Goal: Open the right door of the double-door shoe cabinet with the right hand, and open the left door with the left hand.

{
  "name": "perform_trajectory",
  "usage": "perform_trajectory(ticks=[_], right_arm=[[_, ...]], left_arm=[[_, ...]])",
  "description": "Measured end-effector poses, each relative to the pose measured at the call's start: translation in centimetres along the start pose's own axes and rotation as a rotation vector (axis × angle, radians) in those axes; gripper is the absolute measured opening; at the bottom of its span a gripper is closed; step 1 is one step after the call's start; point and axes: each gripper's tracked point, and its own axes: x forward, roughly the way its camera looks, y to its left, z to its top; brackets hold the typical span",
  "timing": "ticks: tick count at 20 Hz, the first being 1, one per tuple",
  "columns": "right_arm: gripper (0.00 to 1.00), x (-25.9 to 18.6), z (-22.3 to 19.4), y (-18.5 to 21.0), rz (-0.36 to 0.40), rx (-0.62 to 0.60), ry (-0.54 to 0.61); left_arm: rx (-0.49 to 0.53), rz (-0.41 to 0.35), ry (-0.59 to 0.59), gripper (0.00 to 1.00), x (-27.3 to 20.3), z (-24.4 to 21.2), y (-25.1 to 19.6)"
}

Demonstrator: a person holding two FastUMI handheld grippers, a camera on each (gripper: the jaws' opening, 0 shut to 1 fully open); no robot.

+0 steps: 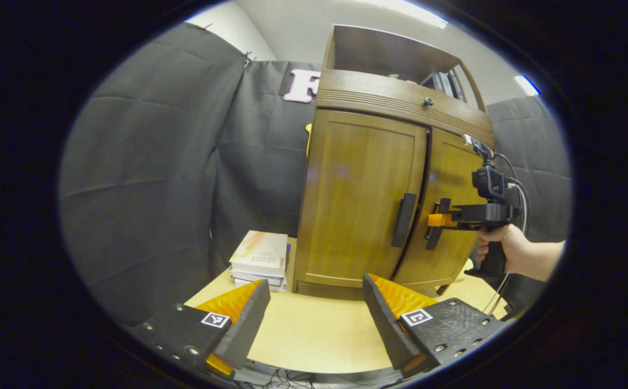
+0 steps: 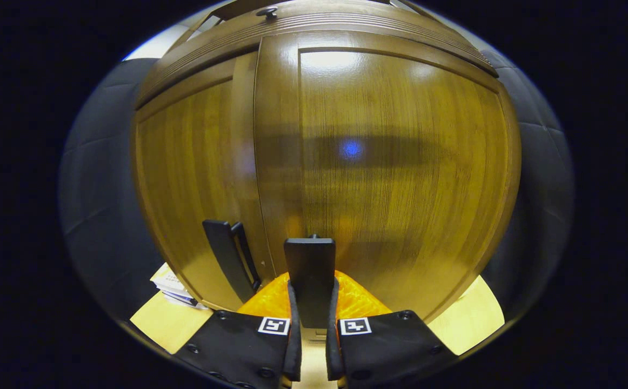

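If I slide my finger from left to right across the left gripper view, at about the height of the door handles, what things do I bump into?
Stack of books → left door handle → right door handle → right gripper → hand holding it.

The lower part of the right door handle (image 2: 309,281) is covered by the right gripper (image 2: 311,346). The stack of books (image 2: 172,286) is partly hidden behind the shoe cabinet (image 2: 400,162). The books on the open top shelf (image 1: 446,82) are too small to be made out.

The left gripper (image 1: 314,319) hangs with its fingers spread wide, holding nothing. The right gripper (image 2: 311,302), carried level by a bare hand (image 1: 503,249), has both fingers clamped on the dark vertical bar handle (image 2: 310,275) between them.
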Motion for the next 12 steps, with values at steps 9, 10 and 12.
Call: perform_trajectory(ticks=[9, 10, 12], right_arm=[[0.20, 0.26, -0.29, -0.10, 0.154, -0.045, 0.026], [0.20, 0.29, -0.35, -0.17, 0.169, -0.048, 0.030], [0.20, 0.26, -0.40, -0.32, 0.195, -0.046, 0.031]], left_arm=[[0.013, 0.066, -0.043, 1.00, 0.41, 0.43, 0.34], [0.004, 0.064, -0.049, 1.00, 0.51, 0.65, 0.19], [0.002, 0.058, -0.052, 1.00, 0.58, 0.91, -0.11]])
